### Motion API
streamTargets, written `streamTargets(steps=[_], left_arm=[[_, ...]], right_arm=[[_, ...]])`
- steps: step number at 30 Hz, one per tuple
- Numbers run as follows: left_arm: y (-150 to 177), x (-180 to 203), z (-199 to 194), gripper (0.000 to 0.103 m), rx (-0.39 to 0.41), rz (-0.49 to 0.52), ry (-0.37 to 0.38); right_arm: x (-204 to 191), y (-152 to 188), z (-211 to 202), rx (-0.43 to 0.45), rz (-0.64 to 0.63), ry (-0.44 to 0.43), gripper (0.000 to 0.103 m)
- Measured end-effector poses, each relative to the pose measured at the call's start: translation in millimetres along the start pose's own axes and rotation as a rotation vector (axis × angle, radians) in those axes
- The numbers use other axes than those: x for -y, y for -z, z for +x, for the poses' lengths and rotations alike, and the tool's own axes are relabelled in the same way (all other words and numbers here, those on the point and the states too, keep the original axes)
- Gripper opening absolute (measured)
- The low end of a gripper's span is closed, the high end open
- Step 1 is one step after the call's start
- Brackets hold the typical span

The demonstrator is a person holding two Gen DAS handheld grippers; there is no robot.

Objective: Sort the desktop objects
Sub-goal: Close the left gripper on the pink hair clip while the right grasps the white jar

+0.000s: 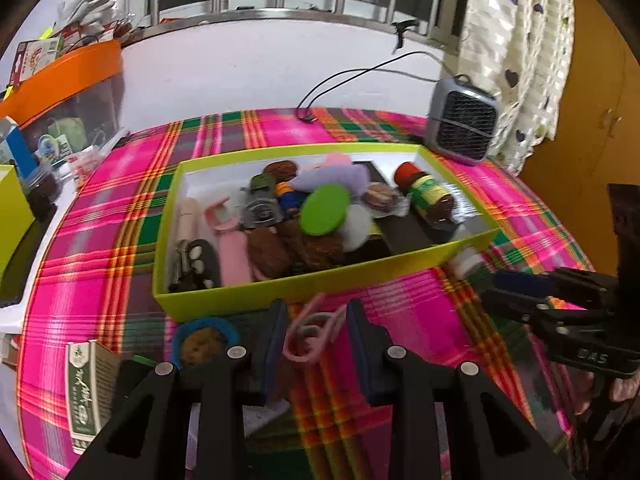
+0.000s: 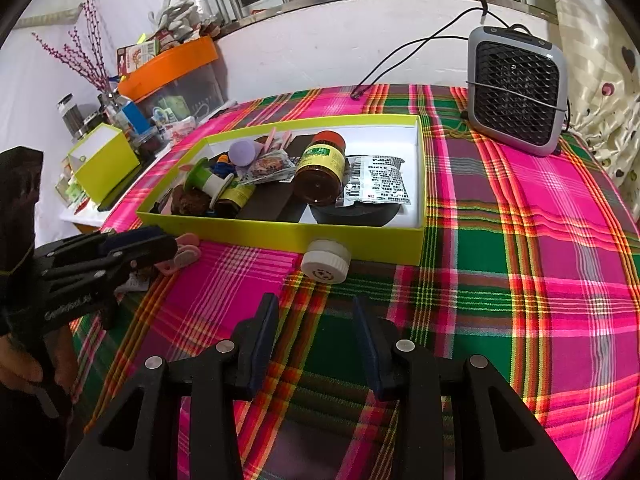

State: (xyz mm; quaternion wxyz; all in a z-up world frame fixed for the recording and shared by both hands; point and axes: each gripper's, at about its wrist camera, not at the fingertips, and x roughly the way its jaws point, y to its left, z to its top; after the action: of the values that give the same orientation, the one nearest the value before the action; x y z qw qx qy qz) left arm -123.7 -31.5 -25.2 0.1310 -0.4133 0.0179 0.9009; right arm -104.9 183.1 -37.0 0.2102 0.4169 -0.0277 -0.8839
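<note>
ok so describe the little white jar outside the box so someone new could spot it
Find the lime-green box on the plaid tablecloth. Against its near outer wall lies a small white jar, tipped on its side. It is the only white, round thing outside the box.

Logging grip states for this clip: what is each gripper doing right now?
Left gripper: open, pink clip between its fingers, not pressed.
Right gripper: open, holding nothing; white bottle lies ahead.

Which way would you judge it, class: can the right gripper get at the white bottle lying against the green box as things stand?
Probably yes. The right gripper has open, empty jaws, and only bare plaid cloth lies between them and the white bottle. The green box backs the bottle, leaving the near side free.
</note>
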Motion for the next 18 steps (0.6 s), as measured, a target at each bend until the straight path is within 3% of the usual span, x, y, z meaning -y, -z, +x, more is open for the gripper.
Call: streamTargets(steps=[9, 18], left_arm=[[4.3, 18.1, 5.0, 0.031, -0.041, 0.071, 0.048], [10.6, 25.0, 6.8, 0.031, -0.037, 0.006, 0.035]], right_arm=[[-0.3, -0.2, -0.6, 0.007, -0.001, 0.006, 0.040], [0.2, -5.3, 1.6, 0.022, 0.001, 0.023, 0.040]])
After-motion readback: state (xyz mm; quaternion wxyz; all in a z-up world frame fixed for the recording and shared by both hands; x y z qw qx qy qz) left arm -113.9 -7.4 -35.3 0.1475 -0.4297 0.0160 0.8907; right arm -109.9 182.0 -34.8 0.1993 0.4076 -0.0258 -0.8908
